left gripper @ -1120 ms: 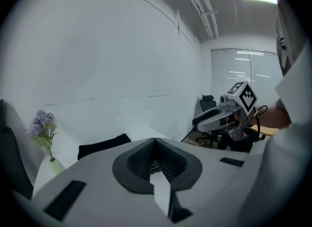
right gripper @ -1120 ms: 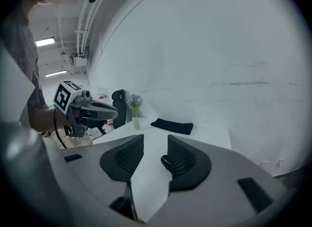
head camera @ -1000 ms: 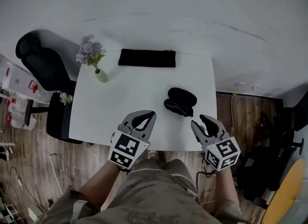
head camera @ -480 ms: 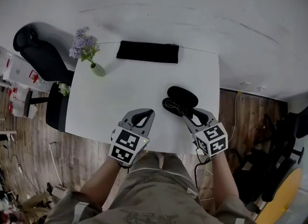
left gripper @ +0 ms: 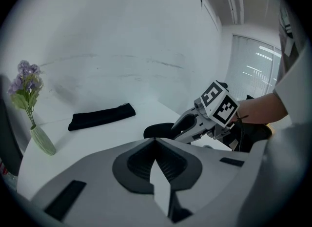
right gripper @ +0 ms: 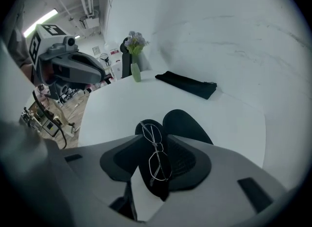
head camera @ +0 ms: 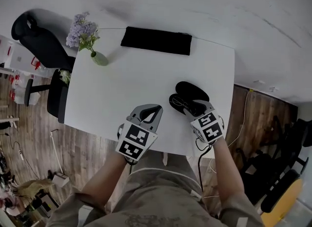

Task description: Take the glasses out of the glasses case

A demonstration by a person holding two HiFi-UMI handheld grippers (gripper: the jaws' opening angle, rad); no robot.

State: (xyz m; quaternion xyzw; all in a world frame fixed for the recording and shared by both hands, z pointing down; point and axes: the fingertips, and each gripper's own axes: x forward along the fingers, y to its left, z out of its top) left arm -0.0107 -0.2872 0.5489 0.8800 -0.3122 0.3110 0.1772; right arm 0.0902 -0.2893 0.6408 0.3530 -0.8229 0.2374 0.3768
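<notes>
Straddling glasses (right gripper: pixel 156 157) in open glasses case (right gripper: pixel 187 126): right gripper (head camera: pixel 194 110), jaws parted, seemingly to pinch | left gripper (left gripper: pixel 156 140) closed, parked aside.

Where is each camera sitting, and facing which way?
Head view: on the head, steeply down at table; forearms, left tongs, right tongs show.
Left gripper view: on left tongs, facing across the table; its shut tongs show.
Right gripper view: on right tongs, facing glasses case; its parted tongs show.
Shared: both gripper views show the flower vase.

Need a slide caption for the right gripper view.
Right gripper open astride the open glasses case, glasses lying inside.
</notes>
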